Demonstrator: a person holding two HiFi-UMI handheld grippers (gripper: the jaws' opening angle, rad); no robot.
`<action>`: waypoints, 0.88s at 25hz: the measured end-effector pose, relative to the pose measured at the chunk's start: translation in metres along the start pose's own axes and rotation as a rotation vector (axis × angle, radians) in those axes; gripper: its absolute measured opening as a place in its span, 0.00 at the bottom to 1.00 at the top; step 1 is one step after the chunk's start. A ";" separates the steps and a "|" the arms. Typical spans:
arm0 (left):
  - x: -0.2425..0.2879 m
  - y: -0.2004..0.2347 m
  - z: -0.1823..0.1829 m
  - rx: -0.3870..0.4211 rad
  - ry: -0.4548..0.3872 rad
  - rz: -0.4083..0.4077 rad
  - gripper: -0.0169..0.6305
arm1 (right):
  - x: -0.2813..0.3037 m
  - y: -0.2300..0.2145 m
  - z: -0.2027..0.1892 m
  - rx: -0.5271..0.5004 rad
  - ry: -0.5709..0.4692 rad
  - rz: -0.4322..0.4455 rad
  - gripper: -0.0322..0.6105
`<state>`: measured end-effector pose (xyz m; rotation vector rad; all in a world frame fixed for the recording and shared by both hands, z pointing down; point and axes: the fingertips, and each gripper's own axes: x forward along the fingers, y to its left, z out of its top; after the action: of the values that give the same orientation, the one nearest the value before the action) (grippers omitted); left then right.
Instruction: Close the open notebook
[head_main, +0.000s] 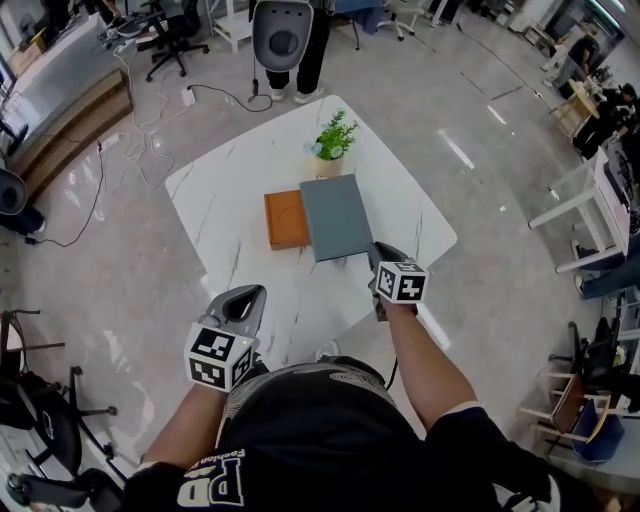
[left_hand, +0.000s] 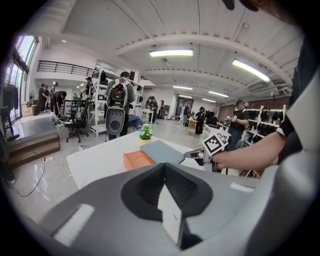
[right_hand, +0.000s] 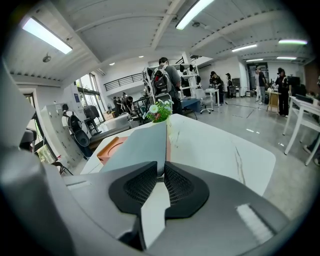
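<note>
Two grippers at the near side of a white table (head_main: 400, 190). From the head view alone: grey notebook (head_main: 337, 216) lying mid-table, orange block (head_main: 286, 219) against its left edge, potted plant (head_main: 333, 140) just past its far end. Only in the right gripper view: right gripper (right_hand: 162, 176) clamped on the notebook's near edge, grey cover pinched between the fingers (right_hand: 140, 187), pinkish strip along its right side. In the left gripper view: left gripper (left_hand: 165, 189) pressed together on nothing, off to the notebook's near left.
</note>
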<state>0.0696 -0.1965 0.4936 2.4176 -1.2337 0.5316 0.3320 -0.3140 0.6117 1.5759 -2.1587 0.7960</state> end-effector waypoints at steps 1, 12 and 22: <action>-0.001 0.002 0.000 0.001 0.001 -0.002 0.12 | -0.001 -0.001 0.000 -0.004 -0.002 -0.003 0.09; -0.006 0.014 0.002 0.009 -0.003 -0.050 0.12 | -0.032 0.010 0.003 -0.001 -0.036 -0.018 0.12; -0.009 0.022 0.010 0.032 -0.025 -0.106 0.12 | -0.086 0.082 0.026 -0.061 -0.135 0.059 0.12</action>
<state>0.0485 -0.2070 0.4835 2.5069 -1.1072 0.4945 0.2825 -0.2472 0.5224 1.5832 -2.3114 0.6524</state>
